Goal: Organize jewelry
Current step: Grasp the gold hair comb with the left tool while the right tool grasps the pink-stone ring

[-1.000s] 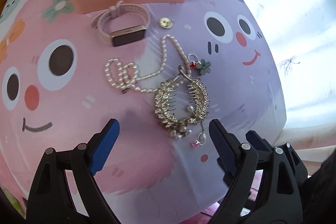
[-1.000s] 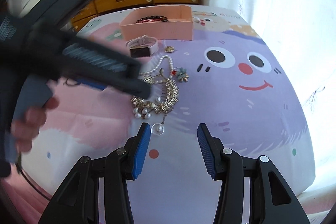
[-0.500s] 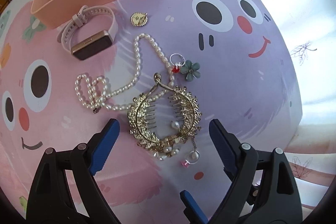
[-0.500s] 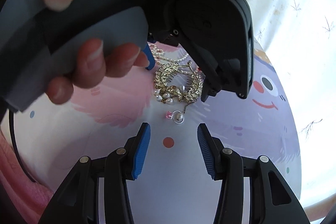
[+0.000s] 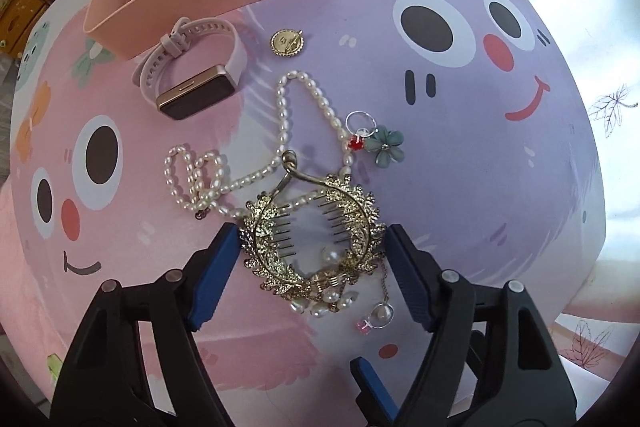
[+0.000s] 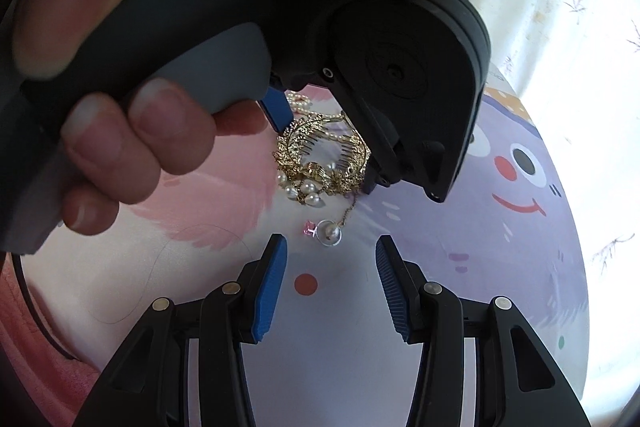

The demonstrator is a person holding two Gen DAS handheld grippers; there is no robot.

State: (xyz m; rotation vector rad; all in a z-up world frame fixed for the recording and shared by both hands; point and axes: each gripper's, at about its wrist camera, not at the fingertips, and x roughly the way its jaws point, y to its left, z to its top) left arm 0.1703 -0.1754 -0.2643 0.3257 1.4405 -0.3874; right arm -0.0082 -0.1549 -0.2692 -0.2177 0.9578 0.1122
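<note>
The left gripper [image 5: 310, 255] straddles the gold comb [image 5: 312, 243] on the cloth [image 5: 460, 187], jaws spread, each blue pad just beside the comb's leafy edge; whether they touch it I cannot tell. The comb overlaps the pearl strand [image 5: 280, 131]. The right gripper [image 6: 330, 283] waits open and holds nothing, near the comb's dangling pearl ring [image 6: 330, 233].
</note>
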